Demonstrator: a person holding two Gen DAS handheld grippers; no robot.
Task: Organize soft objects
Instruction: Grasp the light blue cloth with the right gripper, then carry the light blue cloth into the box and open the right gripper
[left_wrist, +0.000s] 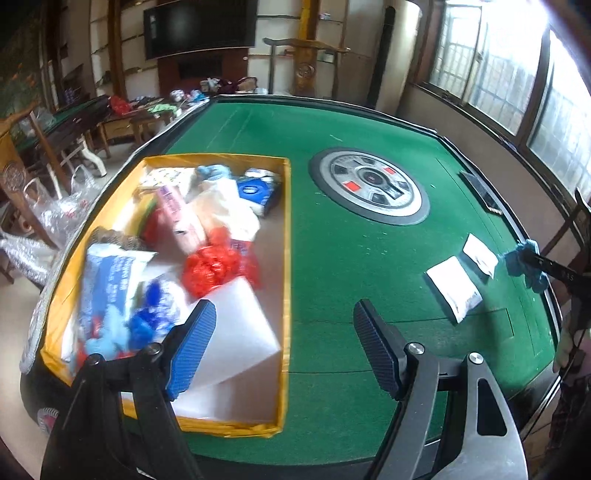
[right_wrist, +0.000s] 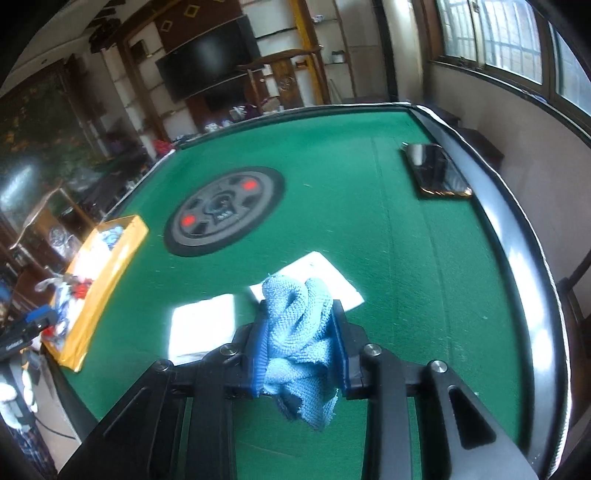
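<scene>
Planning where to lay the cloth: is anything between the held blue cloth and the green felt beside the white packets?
Nothing visible. The right tool holds the blue cloth above bare green felt, the white packets just ahead.

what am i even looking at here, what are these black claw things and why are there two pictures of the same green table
These are two hand-held grabbing tools, one in each of a person's hands, each with a wide-angle camera looking forward along its two fingers. One picture comes from the left tool, the other from the right.

The left claw is open and empty, over the near edge of a yellow box full of bags and soft things. The right claw is shut on a light blue cloth.

Both hang over a green felt table with a round control panel in its middle. On the felt lie two white packets and, by the far edge, a dark phone.
</scene>
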